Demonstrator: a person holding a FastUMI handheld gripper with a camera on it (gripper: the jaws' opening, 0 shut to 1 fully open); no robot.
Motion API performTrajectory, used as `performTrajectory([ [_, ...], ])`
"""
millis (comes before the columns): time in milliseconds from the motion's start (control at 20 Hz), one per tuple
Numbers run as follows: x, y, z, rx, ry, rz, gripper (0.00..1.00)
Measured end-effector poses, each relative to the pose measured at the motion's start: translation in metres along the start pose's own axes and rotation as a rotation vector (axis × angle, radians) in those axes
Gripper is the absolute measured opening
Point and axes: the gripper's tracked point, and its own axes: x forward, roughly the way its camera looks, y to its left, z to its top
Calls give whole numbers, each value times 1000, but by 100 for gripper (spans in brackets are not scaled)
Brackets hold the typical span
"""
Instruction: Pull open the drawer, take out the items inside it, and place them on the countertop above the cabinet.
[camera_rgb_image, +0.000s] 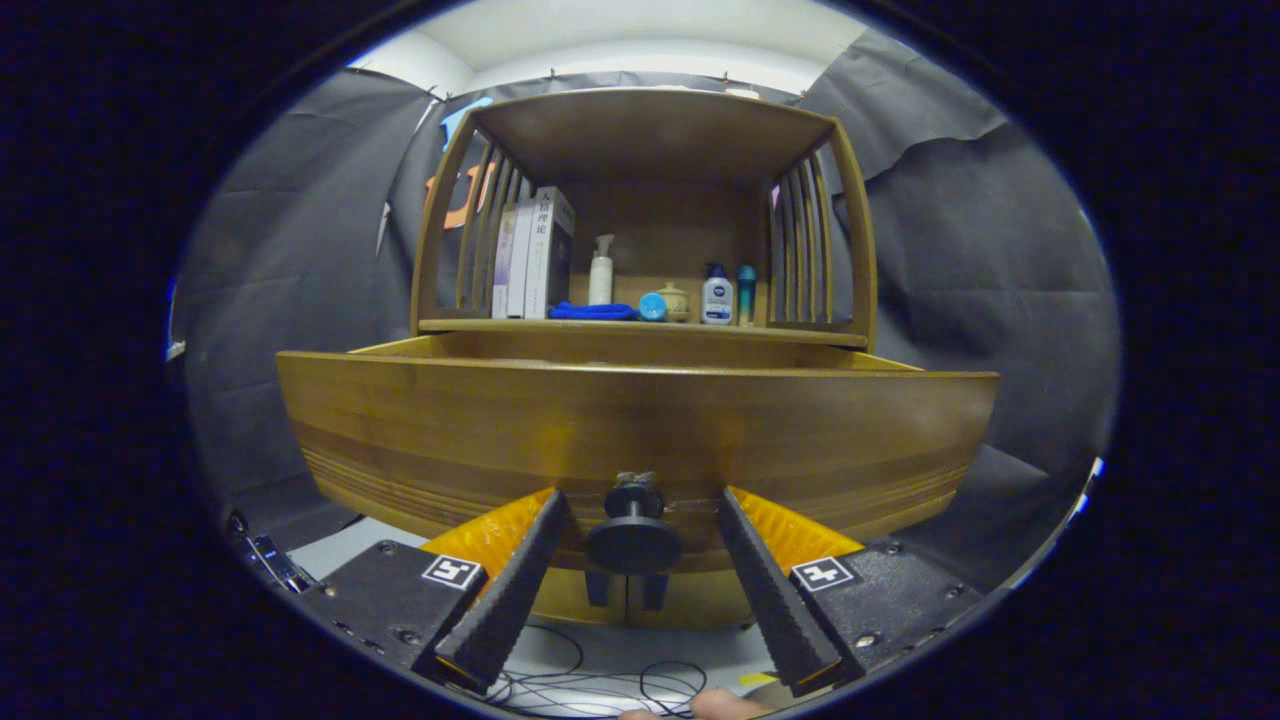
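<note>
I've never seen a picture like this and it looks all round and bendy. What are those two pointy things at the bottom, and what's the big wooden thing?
The camera rides on a gripper, a hand-held tool with two fingers that a person carries. Its lens bends everything, so straight wood looks curved. The fingers stand open on either side of a dark knob, not squeezing it. That knob belongs to a drawer, which is pulled out toward the camera; what's inside is hidden behind its front. Above the drawer is the countertop of the cabinet. On it stand books, a white pump bottle, a blue cloth, a small jar and two more bottles. Nothing is held.
</note>
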Motion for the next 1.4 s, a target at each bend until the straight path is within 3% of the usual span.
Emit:
performTrajectory([
  [400,44,1,24,10,-43,-1,98],
  [1200,105,4,40,10,1,-19,98],
  [1400,124,3,40,-57,8,-33,98],
])
